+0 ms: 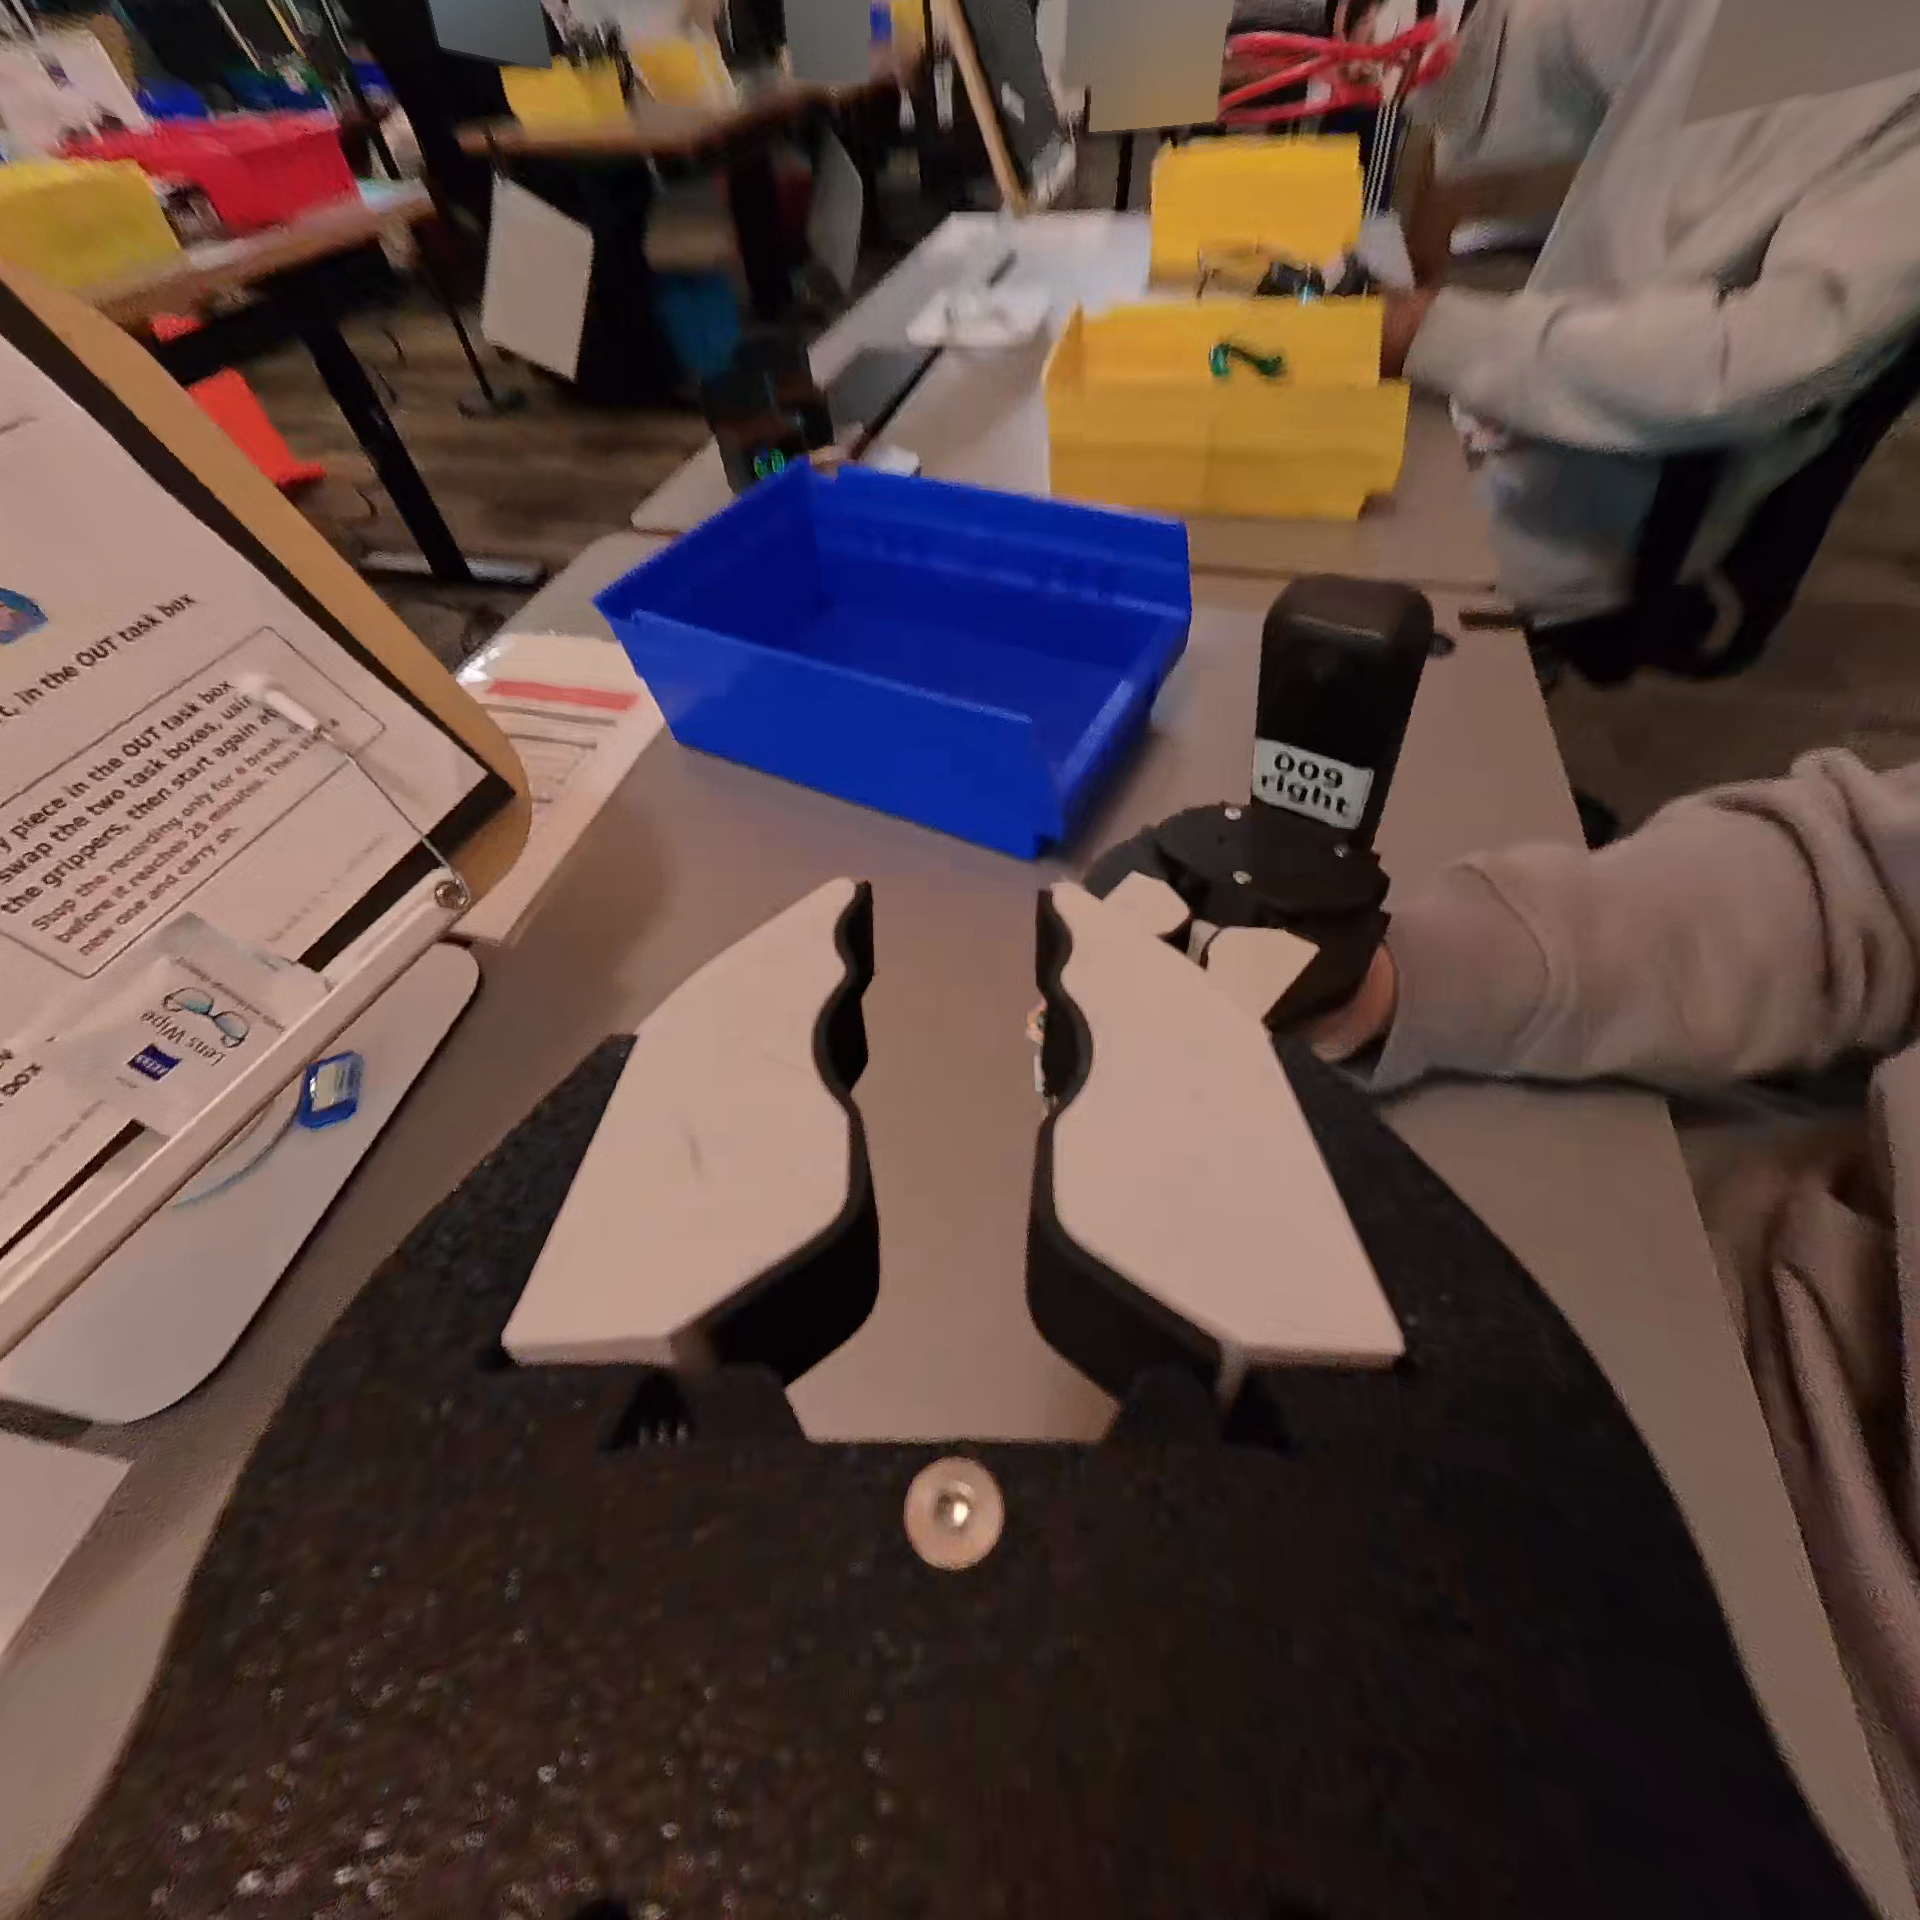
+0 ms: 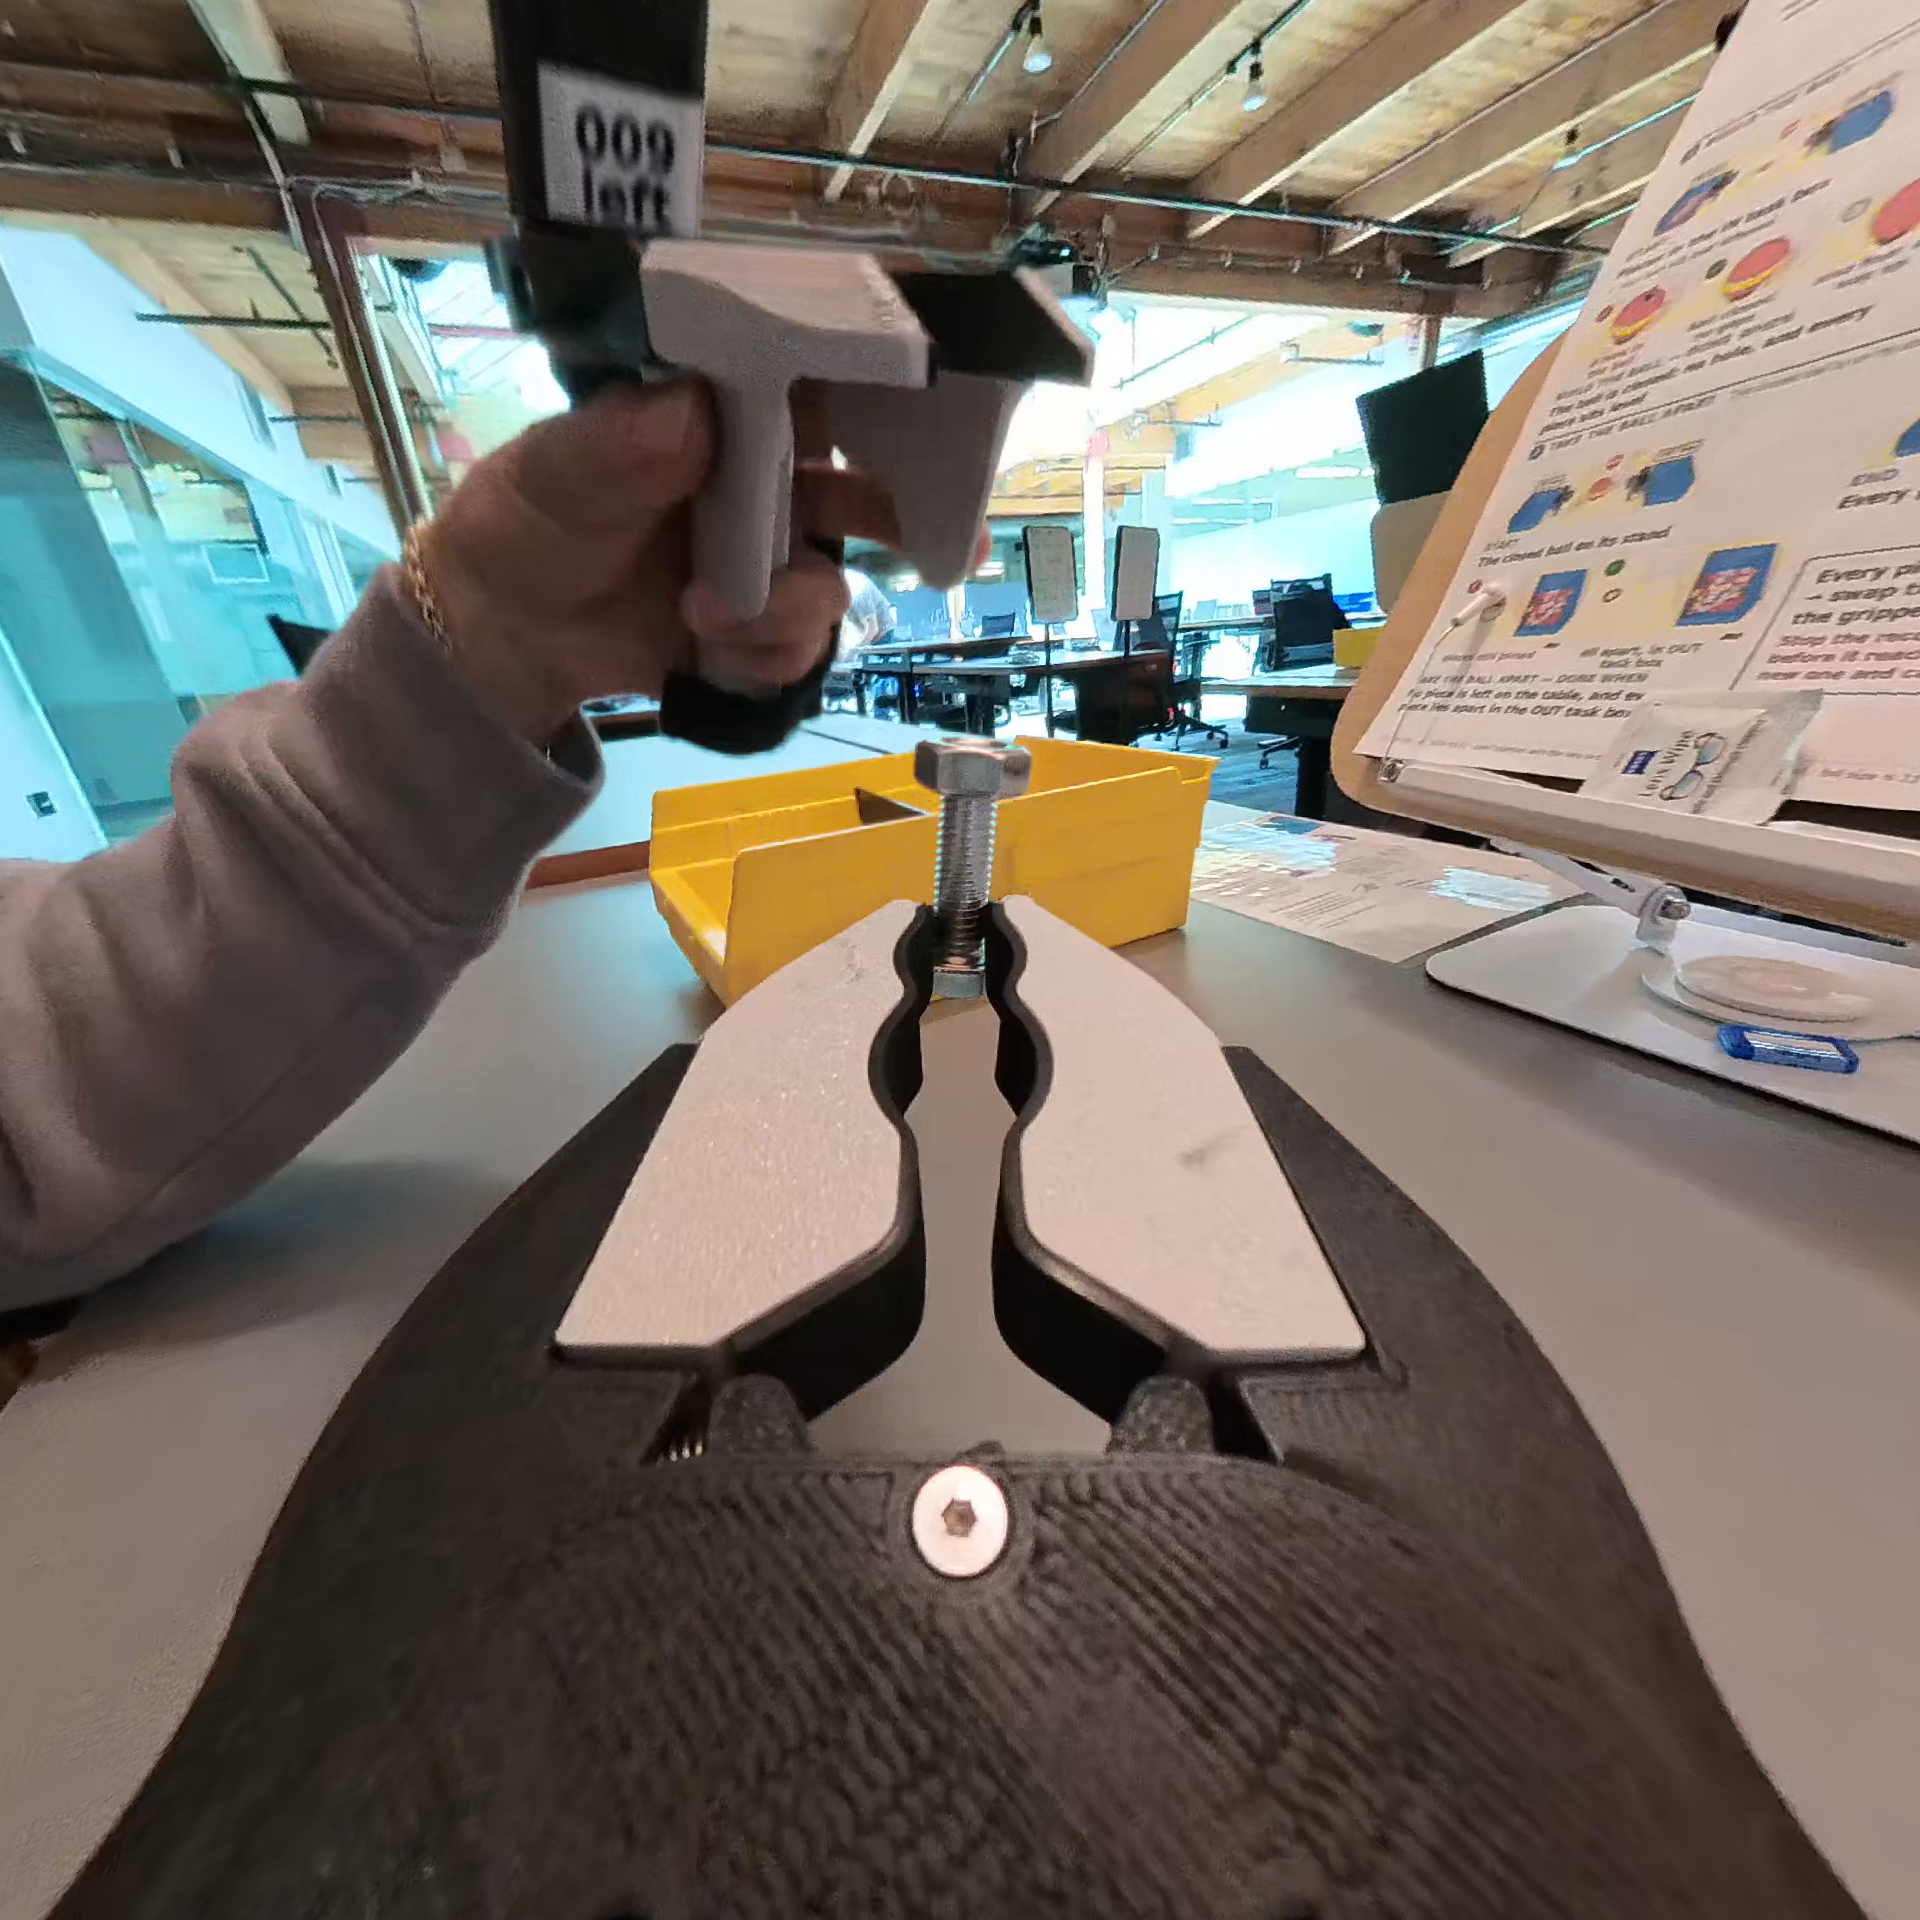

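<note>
My right gripper (image 2: 961, 914) is shut on a silver hex bolt (image 2: 966, 831). The bolt stands upright with its head up, and a nut (image 2: 958, 982) sits at its lower end between the pads. A yellow bin (image 2: 831, 883) stands on the grey table just behind it. My left gripper (image 1: 954, 904) is open and empty above the bare table, with a blue bin (image 1: 862, 748) ahead of it. The right gripper (image 1: 1200, 935) shows beside it on the right, held by a hand. In the right wrist view the left gripper (image 2: 831, 520) hangs high, above and left of the bolt.
A tilted stand with an instruction sheet (image 1: 208, 727) (image 2: 1662, 468) stands at the table's side, with a wipe packet (image 1: 177, 1029) and a small blue card (image 1: 330, 1086) (image 2: 1787, 1047) at its base. Yellow bins (image 1: 1216, 436) and a person in grey (image 1: 1714, 260) are at the far table. From either gripper's tips it is about 25 centimetres to the wipe packet (image 1: 177, 1029). Look for it in the right wrist view (image 2: 1676, 756) too.
</note>
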A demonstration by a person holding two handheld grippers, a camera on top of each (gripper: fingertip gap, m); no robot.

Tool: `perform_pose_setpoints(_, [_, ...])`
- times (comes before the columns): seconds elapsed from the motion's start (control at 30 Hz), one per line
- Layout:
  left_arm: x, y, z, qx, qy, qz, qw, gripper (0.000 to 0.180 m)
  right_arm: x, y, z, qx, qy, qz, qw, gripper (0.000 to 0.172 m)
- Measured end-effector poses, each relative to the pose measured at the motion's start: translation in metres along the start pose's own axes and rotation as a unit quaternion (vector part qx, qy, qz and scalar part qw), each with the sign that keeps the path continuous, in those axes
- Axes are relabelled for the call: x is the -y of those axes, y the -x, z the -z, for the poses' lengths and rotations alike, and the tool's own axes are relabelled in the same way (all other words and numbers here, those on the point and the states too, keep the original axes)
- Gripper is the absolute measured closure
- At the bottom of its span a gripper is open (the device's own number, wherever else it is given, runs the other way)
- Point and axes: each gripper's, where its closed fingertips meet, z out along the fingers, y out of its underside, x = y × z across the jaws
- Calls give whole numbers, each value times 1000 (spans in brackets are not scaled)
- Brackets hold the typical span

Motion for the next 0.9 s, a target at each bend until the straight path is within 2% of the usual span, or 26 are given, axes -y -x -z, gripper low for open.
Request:
perform_pose_setpoints(0.23, [-36, -13, -18, 3, -105, 52, 993, 144, 4, -7, 3, -33, -3, 31, 999, 163])
perform_pose_setpoints(0.33, [-39, -15, -19, 5, -154, 75, 985, 143, 1, -5, 1, -37, 4, 45, 998, 163])
perform_pose_setpoints(0.73, [-55, -18, -19, -14, -124, 77, 989, 147, -3, 4, -4, -17, 9, 43, 999, 163])
perform_pose_setpoints(0.9, [-59, -10, -12, 2, -119, 78, 990, 150, -1, 4, -3, -14, 4, 39, 999, 163])
